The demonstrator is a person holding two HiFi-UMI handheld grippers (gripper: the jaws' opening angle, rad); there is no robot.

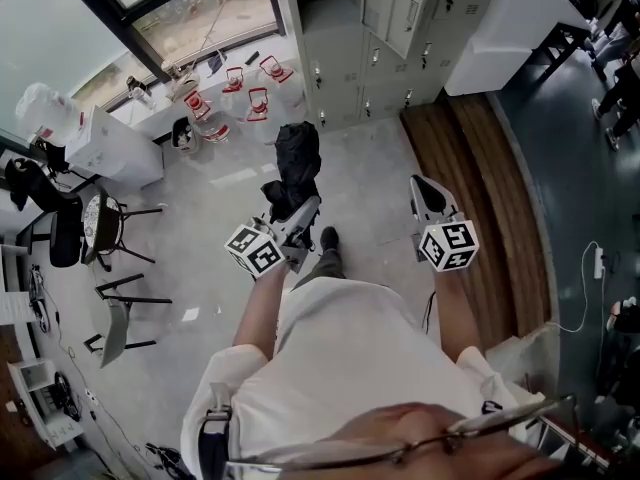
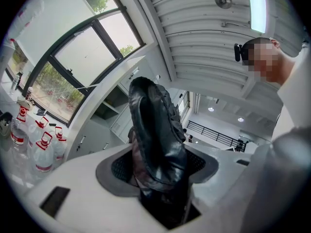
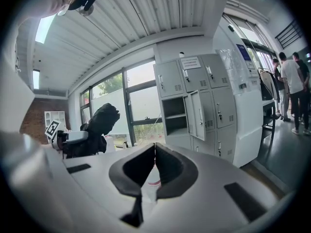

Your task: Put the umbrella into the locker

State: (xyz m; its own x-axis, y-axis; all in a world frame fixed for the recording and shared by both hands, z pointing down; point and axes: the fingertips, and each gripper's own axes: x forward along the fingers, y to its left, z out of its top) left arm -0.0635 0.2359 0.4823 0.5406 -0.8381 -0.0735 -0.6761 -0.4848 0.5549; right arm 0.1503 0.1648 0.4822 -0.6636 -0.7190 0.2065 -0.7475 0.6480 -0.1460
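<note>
A black folded umbrella (image 1: 296,168) sticks out ahead of my left gripper (image 1: 300,210), which is shut on its lower part. In the left gripper view the umbrella (image 2: 156,135) fills the gap between the jaws of the left gripper (image 2: 163,168) and rises upward. My right gripper (image 1: 426,186) is held to the right at about the same height. Its pads meet at the tips, and the right gripper (image 3: 155,152) holds nothing. The grey lockers (image 1: 400,38) stand ahead across the floor. One locker compartment (image 3: 174,115) is open with its door (image 3: 195,115) swung out.
Several water bottles with red handles (image 1: 240,96) stand by the window at the left. Chairs (image 1: 105,226) and a white box (image 1: 115,150) are at the far left. A wooden floor strip (image 1: 470,198) runs at the right. People (image 3: 291,89) stand beyond a white cabinet (image 3: 245,96).
</note>
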